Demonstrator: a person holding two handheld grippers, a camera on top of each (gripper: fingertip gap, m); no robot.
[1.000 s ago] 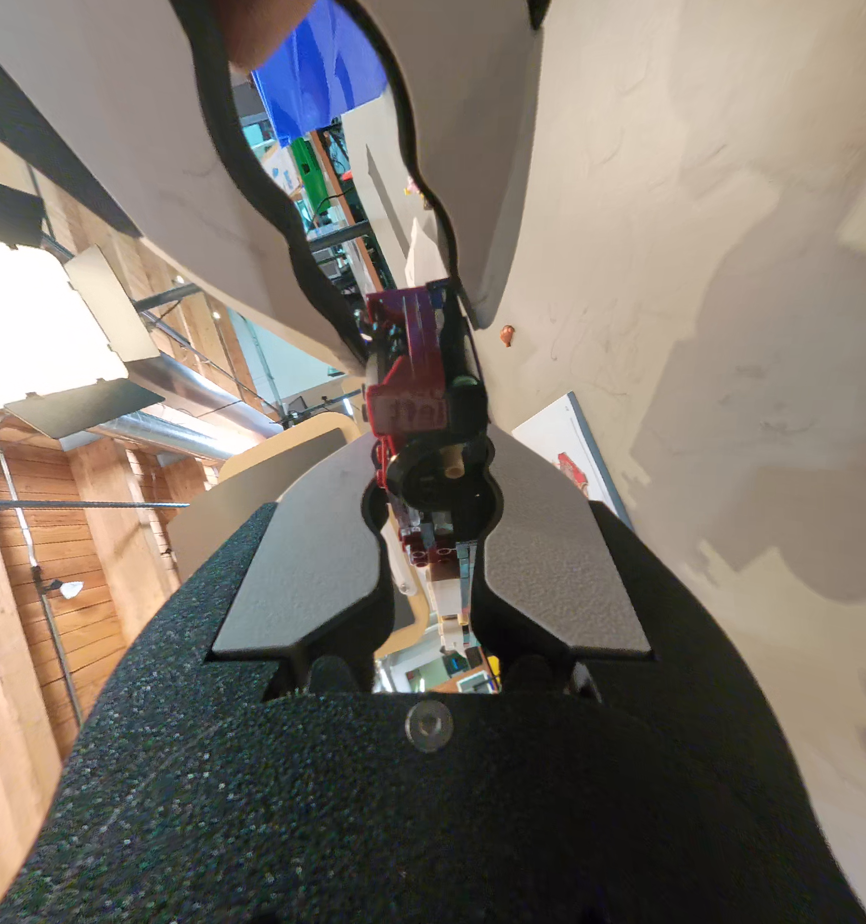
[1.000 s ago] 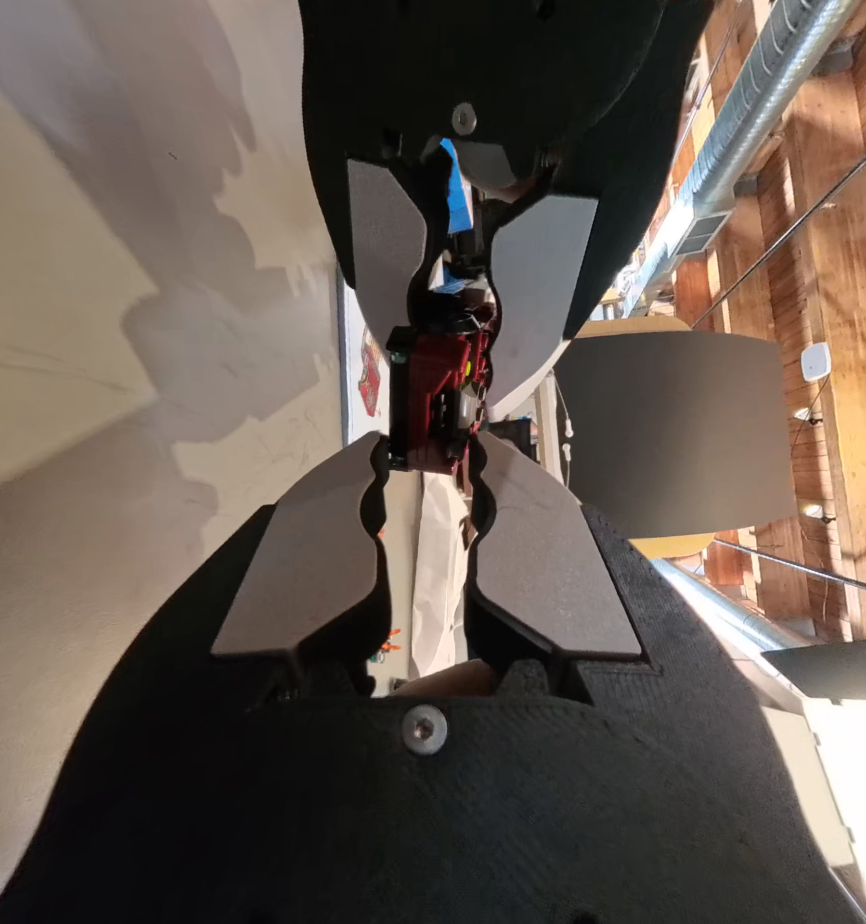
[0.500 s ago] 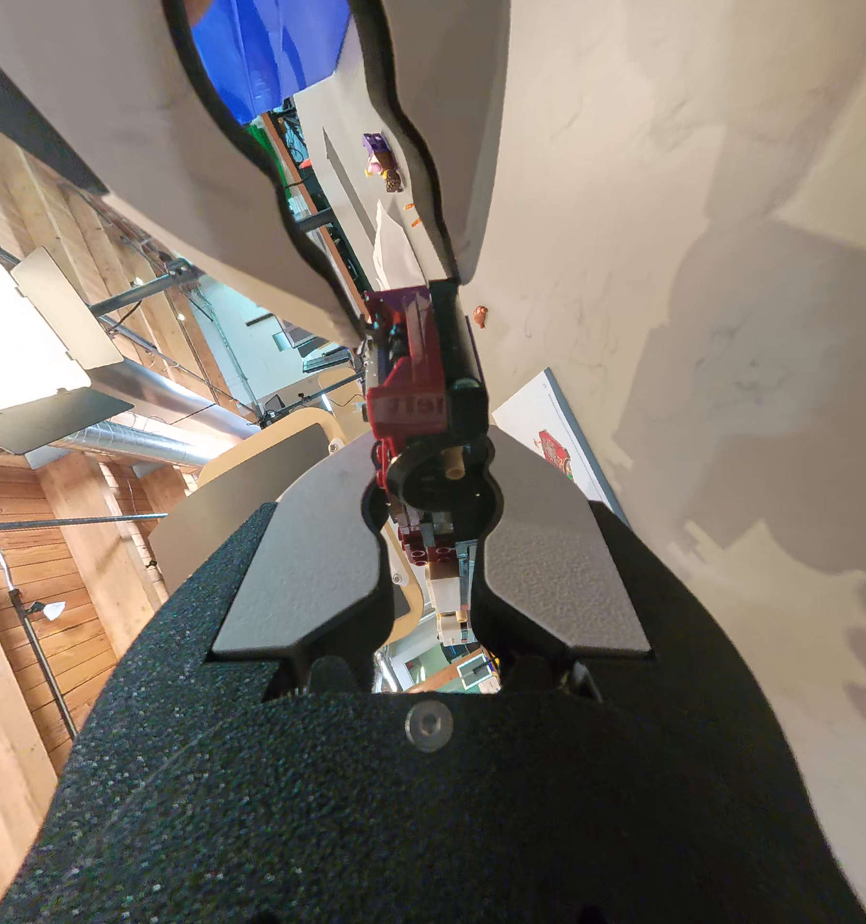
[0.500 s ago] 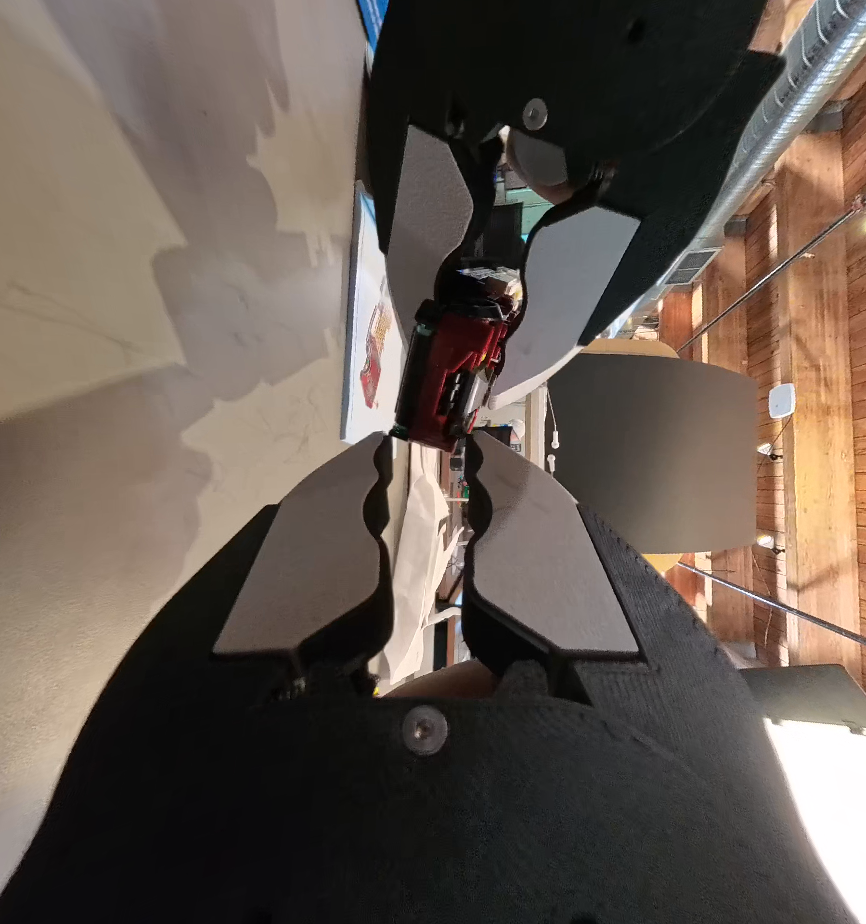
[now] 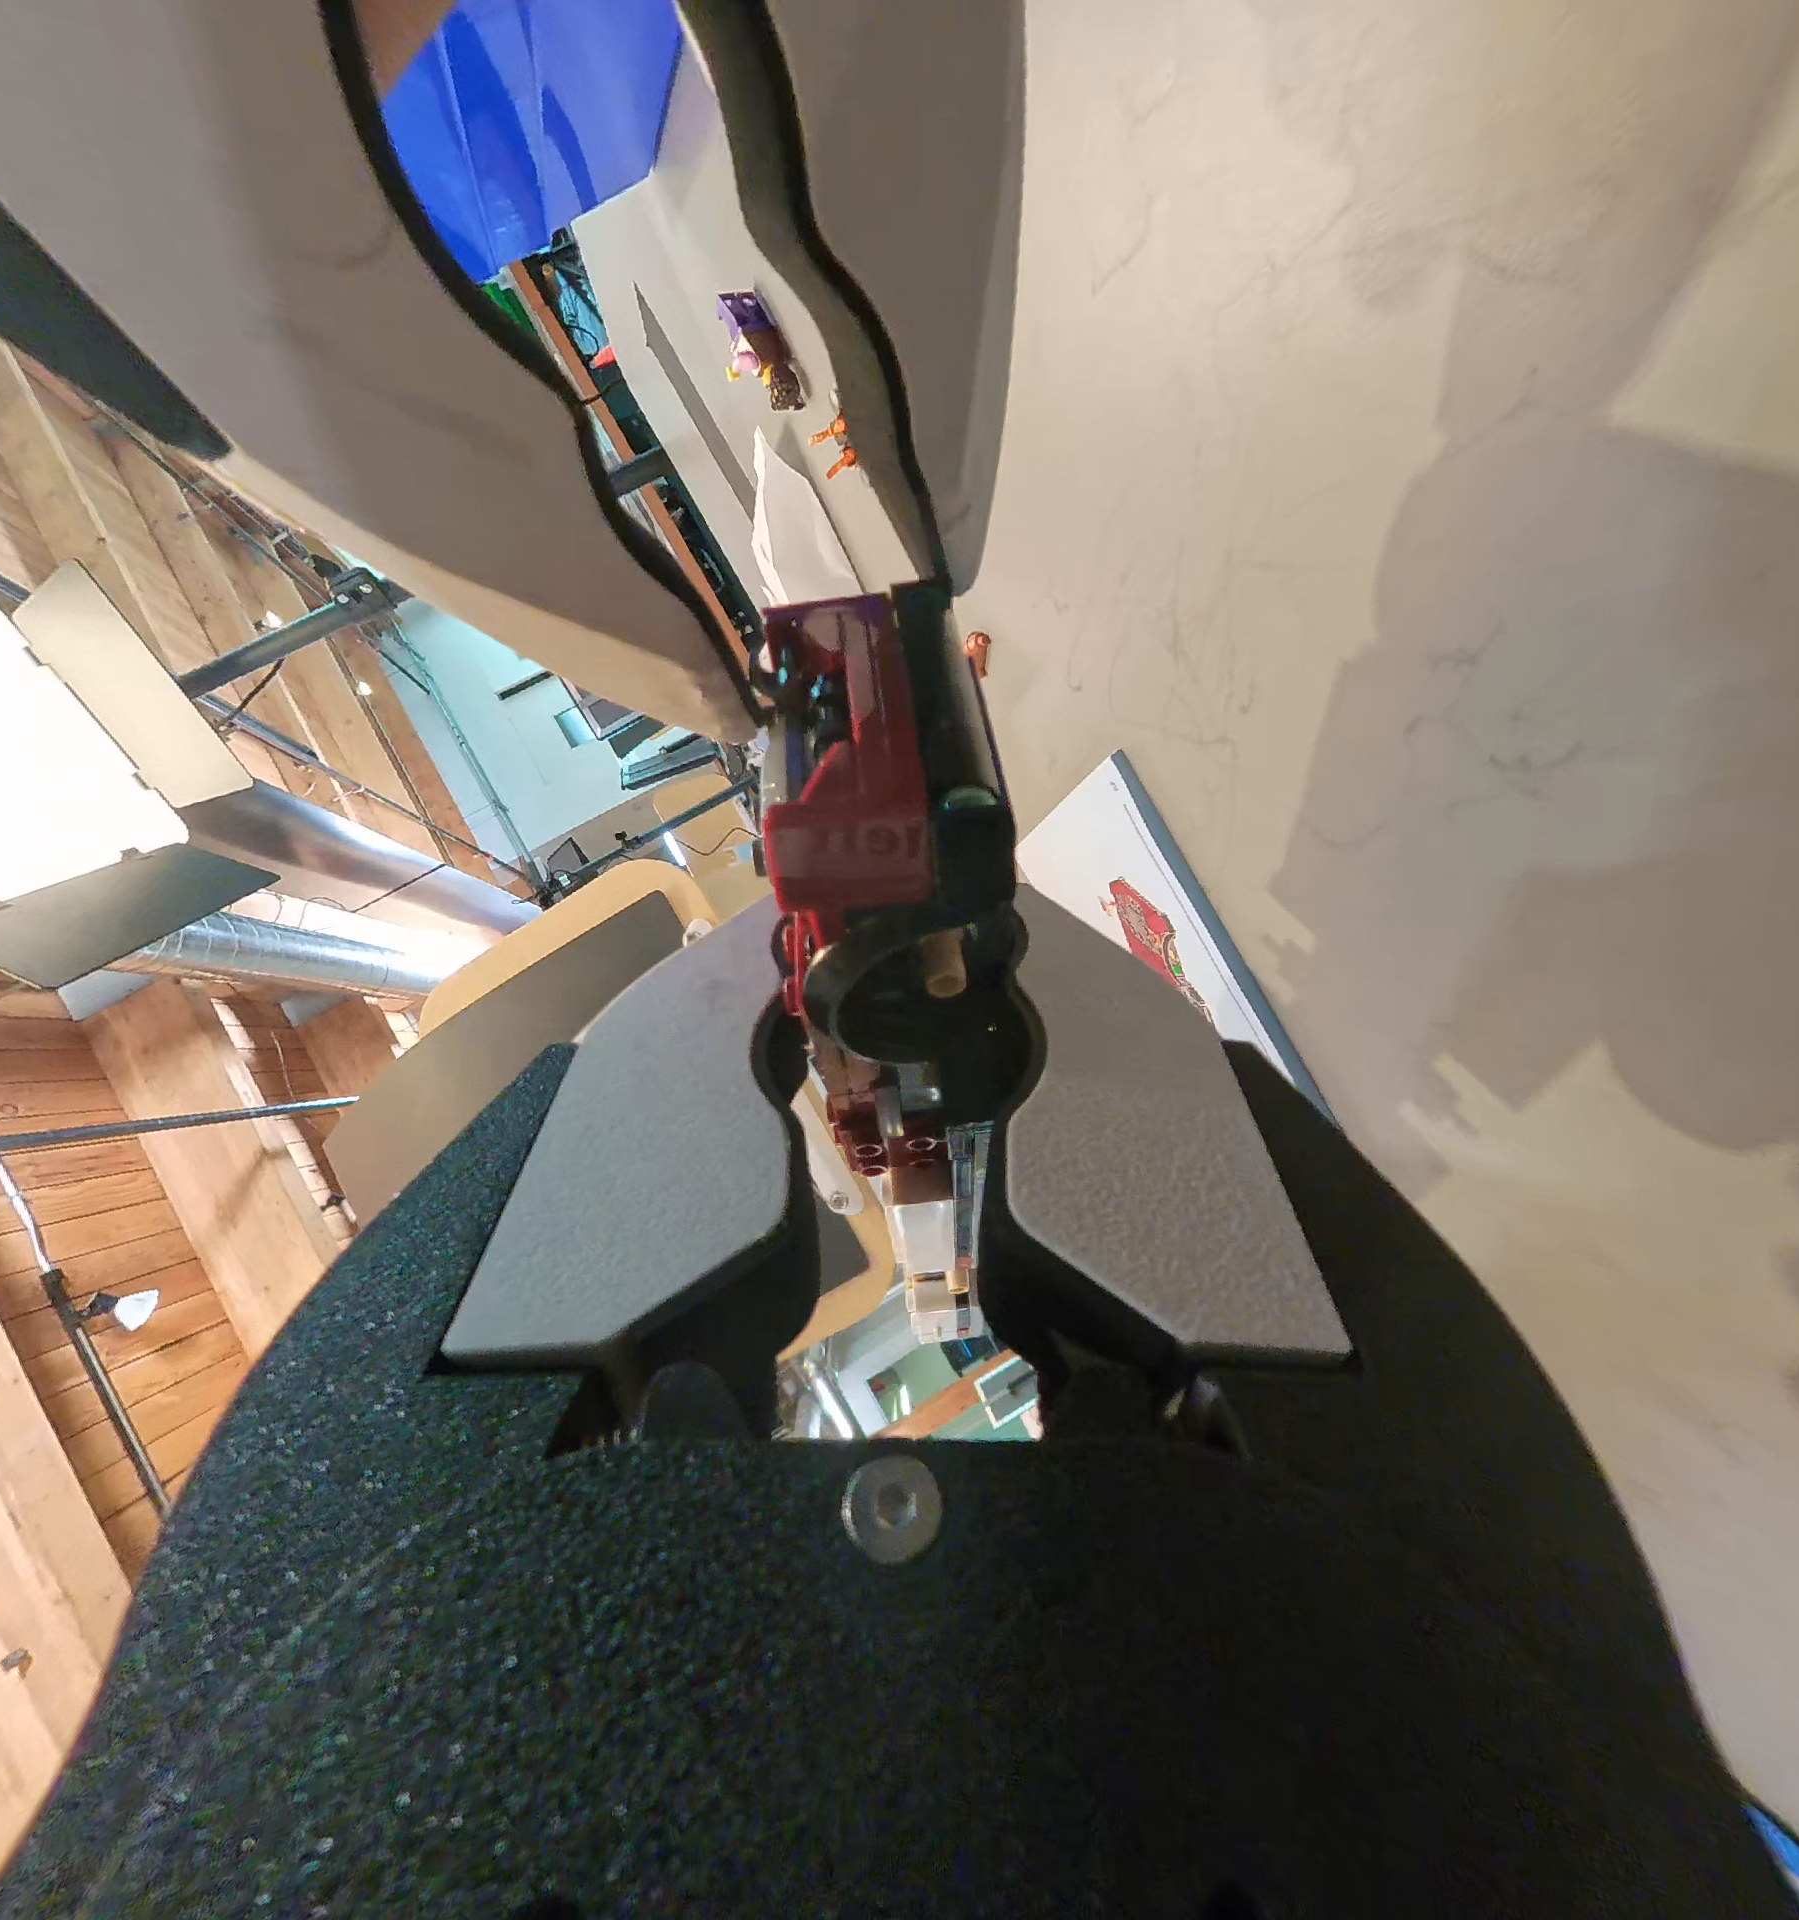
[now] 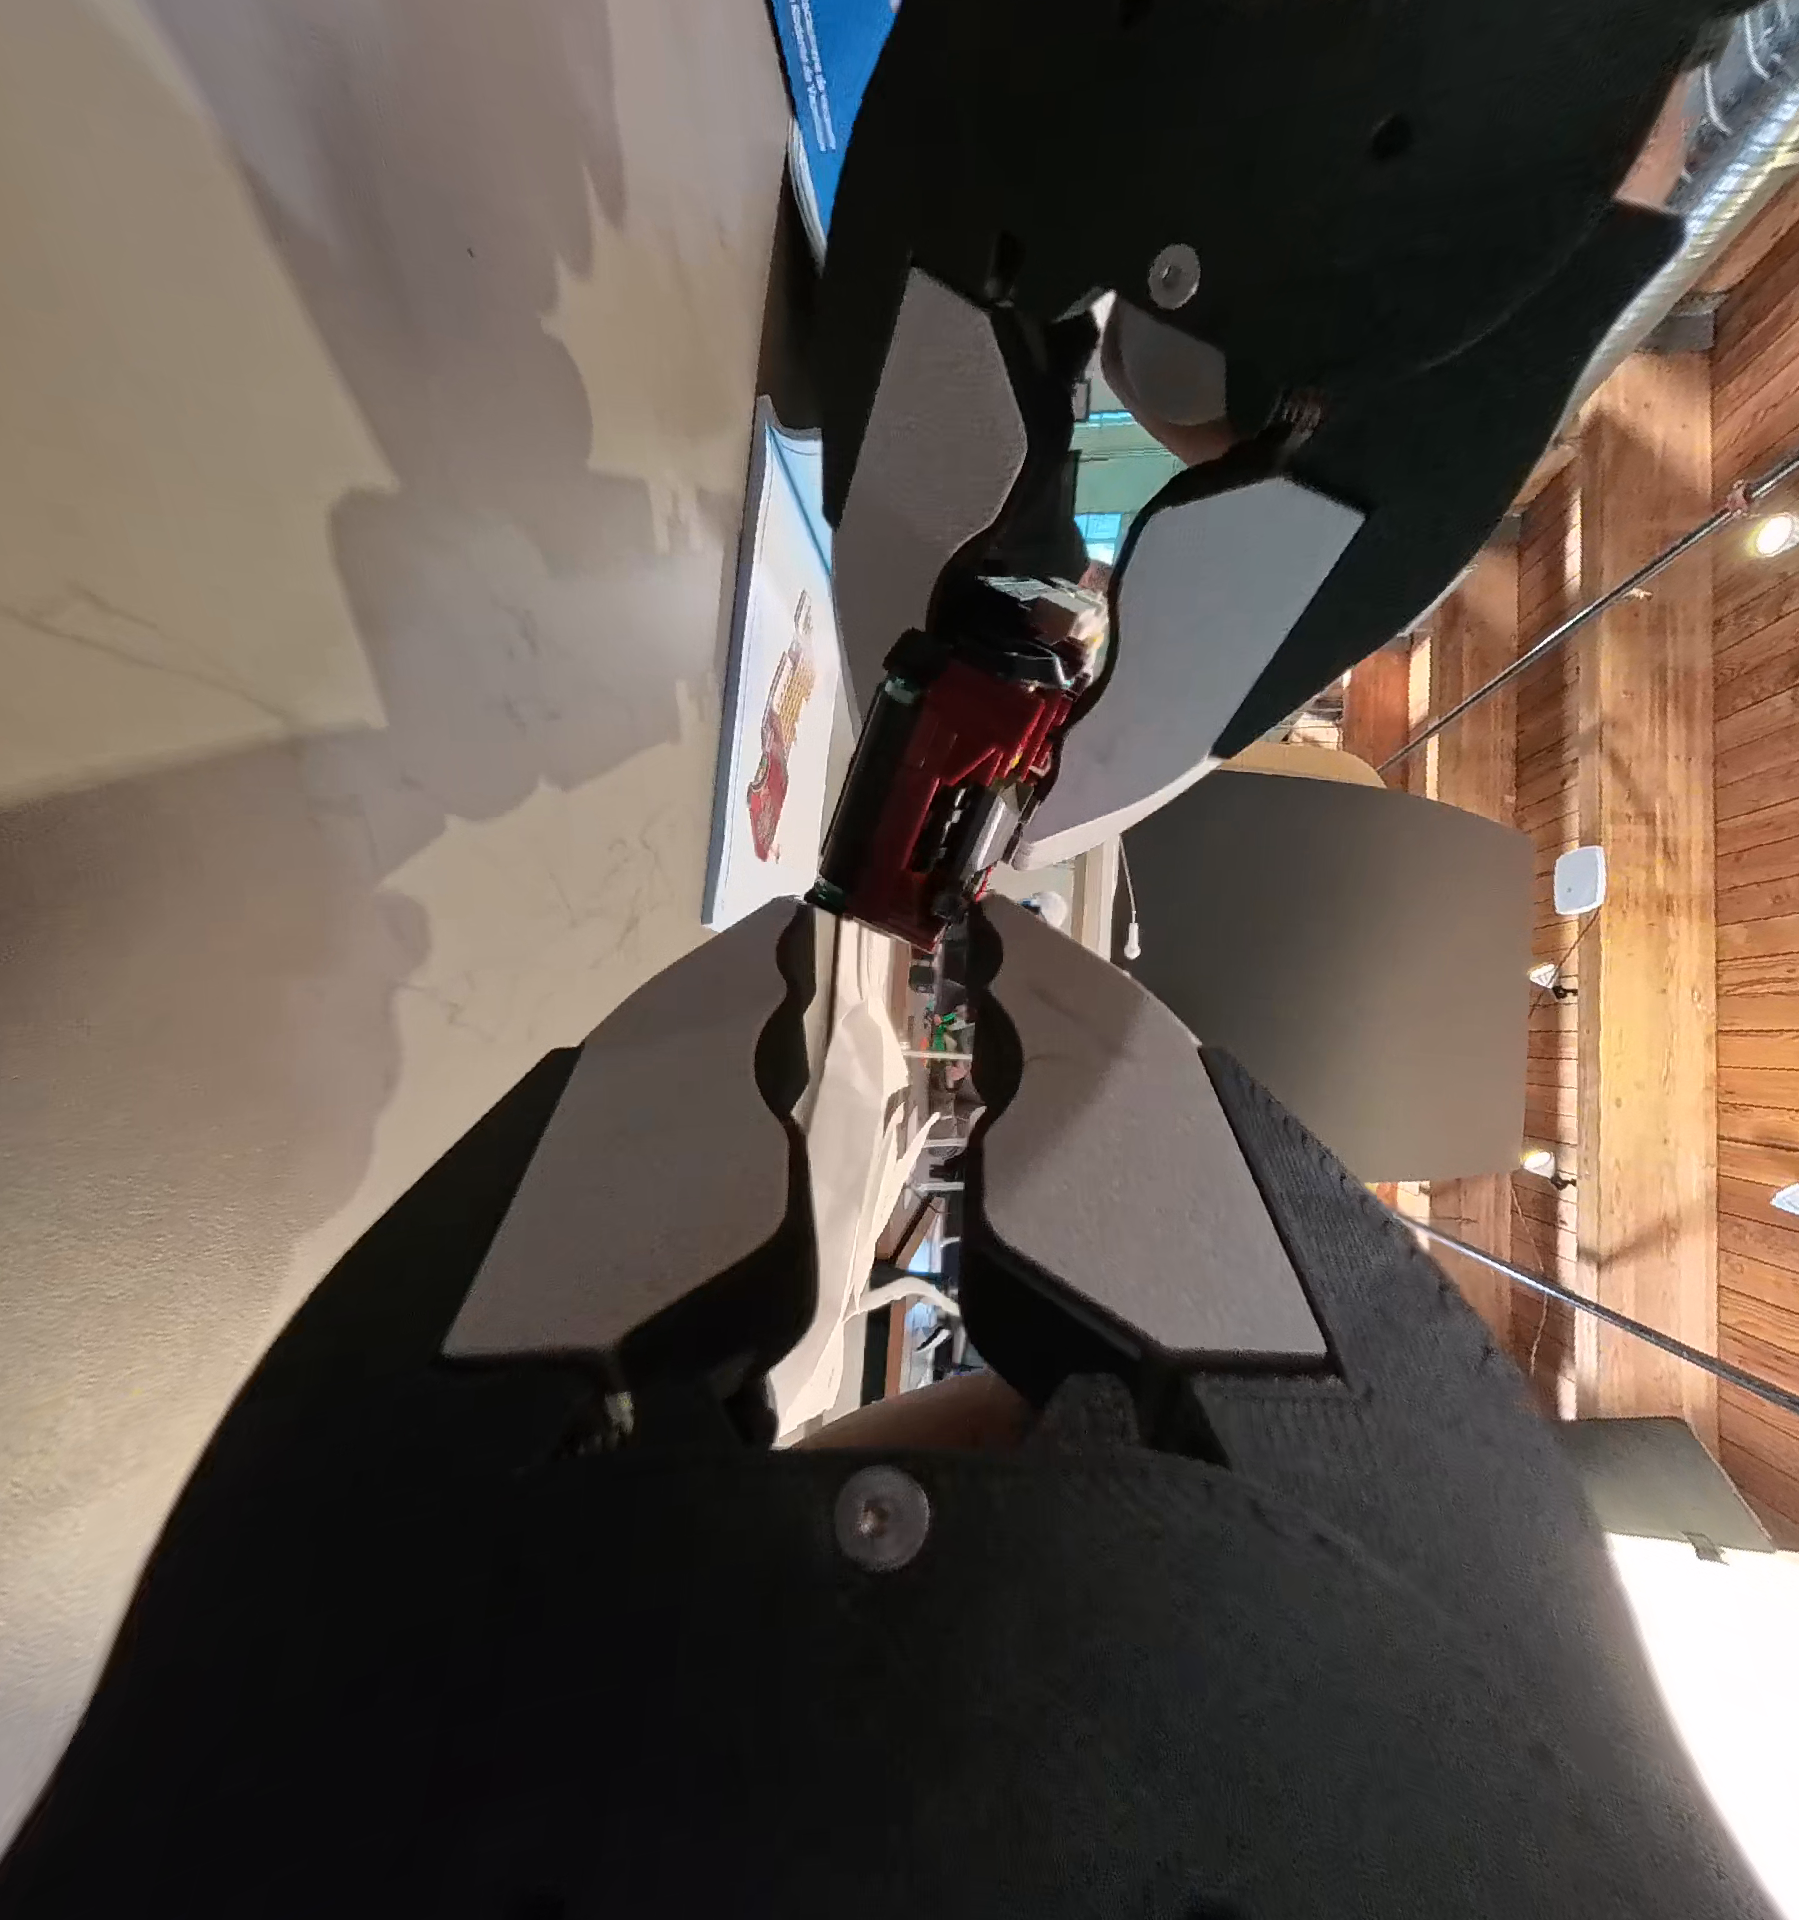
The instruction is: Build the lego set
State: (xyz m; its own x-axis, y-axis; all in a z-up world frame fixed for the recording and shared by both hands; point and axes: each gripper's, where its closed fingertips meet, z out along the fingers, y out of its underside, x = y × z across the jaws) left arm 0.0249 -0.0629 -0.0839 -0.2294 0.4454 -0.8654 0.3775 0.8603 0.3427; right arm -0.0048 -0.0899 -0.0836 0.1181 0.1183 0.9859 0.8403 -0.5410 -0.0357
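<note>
While both cameras are rolled on their sides, the pale table (image 5: 1394,312) fills the right of the left wrist view and the left of the right wrist view.

Held thing: red and black brick-built toy vehicle (image 5: 853,790), lifted clear of the table, between the two grippers.
- Long axis: runs roughly along the fingers of both tools, slightly tilted, one end in each.
- Left gripper (image 5: 895,966): jaws part-spread and pinching the near end; round black part seated in the scalloped notch, pads pressed on both sides. Deeper hold of the two.
- Right gripper (image 6: 890,914): faces the left one head-on. Its fingertips (image 6: 801,914) close on the other end of the toy at the very tips only; jaws part-spread to that width. Contact looks shallow.

Surface: printed sheet (image 5: 1165,935) with a red picture lies flat just beside the grippers. Farther off: white paper (image 5: 791,530), small purple and brown brick figure (image 5: 760,343), scattered orange bits (image 5: 838,447).

Room: wood-plank wall (image 6: 1705,935), silver duct (image 5: 303,956), grey-backed chair (image 6: 1321,987), bright lamp panel.
</note>
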